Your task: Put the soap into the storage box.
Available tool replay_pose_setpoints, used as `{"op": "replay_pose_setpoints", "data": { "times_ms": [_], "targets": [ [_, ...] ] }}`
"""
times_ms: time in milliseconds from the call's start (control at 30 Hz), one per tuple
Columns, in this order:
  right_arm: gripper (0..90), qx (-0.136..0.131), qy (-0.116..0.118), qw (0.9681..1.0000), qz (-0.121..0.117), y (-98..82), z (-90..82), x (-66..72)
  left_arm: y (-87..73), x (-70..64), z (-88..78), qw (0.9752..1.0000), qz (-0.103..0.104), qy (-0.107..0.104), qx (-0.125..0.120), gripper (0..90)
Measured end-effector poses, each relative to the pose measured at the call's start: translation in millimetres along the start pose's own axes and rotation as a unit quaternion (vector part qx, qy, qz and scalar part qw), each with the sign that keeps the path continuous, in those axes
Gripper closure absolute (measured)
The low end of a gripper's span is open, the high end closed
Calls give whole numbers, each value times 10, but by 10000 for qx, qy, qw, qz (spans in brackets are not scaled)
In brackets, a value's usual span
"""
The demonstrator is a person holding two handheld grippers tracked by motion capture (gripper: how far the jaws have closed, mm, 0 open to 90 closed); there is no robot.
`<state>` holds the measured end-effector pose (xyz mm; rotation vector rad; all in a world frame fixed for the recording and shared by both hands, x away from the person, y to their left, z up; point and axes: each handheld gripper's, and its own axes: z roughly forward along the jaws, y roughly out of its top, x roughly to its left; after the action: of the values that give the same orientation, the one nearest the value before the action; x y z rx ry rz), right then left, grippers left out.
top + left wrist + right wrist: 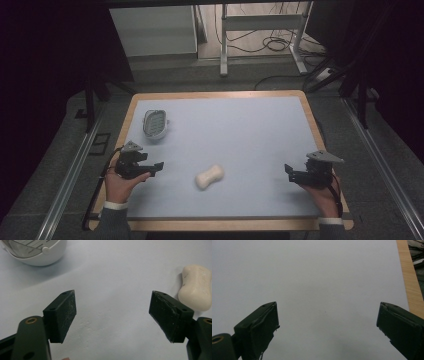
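Nearest the person, the left gripper (pixel 159 166) and the right gripper (pixel 288 171) hover low over the pale blue counter (pixel 250 130) at its two near corners, both with jaws released and spread wide, nothing between them. Between the two, slightly nearer the left, lies the soap bar (pixel 209 176), a cream, waisted piece lying flat and slanted on the mat; in the left gripper view it sits just beyond and to the side of one jaw tip, untouched. The step in hand looks to be the pickup of that bar, and the left gripper is better placed for it. To do it well, I would swing the jaws round until they straddle the narrow waist, come down until the pads are level with the bar's sides, then close gently, since a smooth bar could squirt out under a hard or off-centre pinch. Farther off, toward the far left, the white soap dish (pixel 155 123) waits, well apart from the bar.
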<state>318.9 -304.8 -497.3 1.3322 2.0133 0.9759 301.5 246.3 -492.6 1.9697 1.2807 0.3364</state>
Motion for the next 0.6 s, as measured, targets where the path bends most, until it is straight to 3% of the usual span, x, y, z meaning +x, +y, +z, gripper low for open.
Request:
{"op": "replay_pose_setpoints", "data": {
  "times_ms": [367,433,600],
  "targets": [
    [47,-80,19,9999,93,-14,-5,-24,14,-16,-2,9999,95,77,108,218],
    [51,-147,21,9998,151,-10,-40,-51,35,-24,-67,9999,135,78,62,217],
    [51,-149,62,9998,131,-20,-45,-64,50,-24,-114,9995,190,163,216,219]
  ]
}}
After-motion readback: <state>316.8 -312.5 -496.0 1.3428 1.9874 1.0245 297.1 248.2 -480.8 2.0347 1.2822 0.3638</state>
